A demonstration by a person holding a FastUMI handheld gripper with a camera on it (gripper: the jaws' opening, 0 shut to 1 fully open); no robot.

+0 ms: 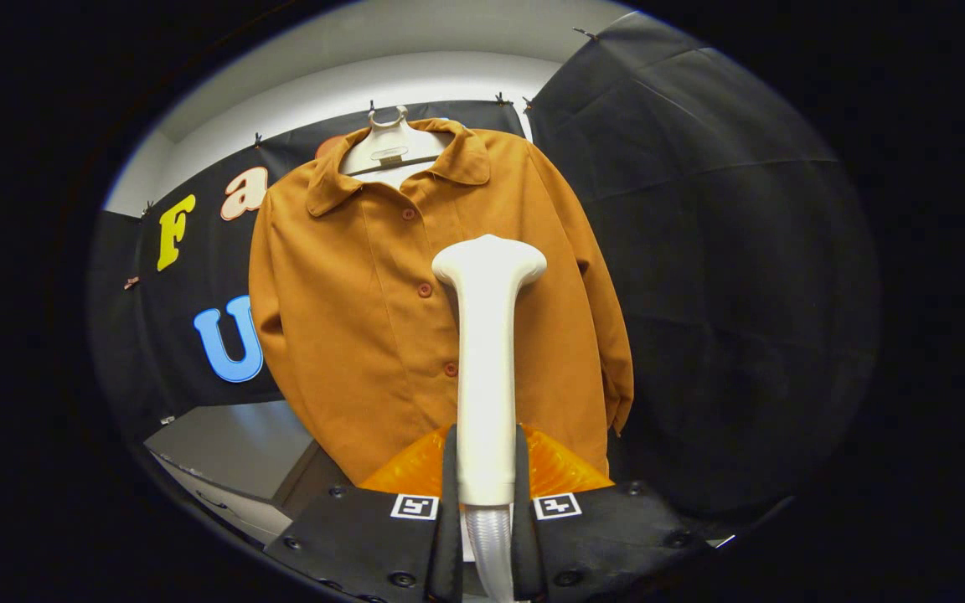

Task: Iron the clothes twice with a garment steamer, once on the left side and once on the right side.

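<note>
A handheld gripper points forward at an orange-brown shirt that hangs on a pale hanger against the booth's black cloth wall. The jaws are pinching the handle of a white garment steamer, one finger pressed against each side of its lower shaft. The steamer stands upright between the fingers and rises ahead of them, its wide, flattened head at about chest height of the shirt, just to the right of the button line. Whether the head touches the fabric cannot be told. A ribbed clear hose leaves the bottom of the handle between the fingers. The shirt is buttoned, its collar spread open at the top, and one sleeve hangs down its right edge. Below and to the left of the shirt, a grey desk sits near the wall.
</note>
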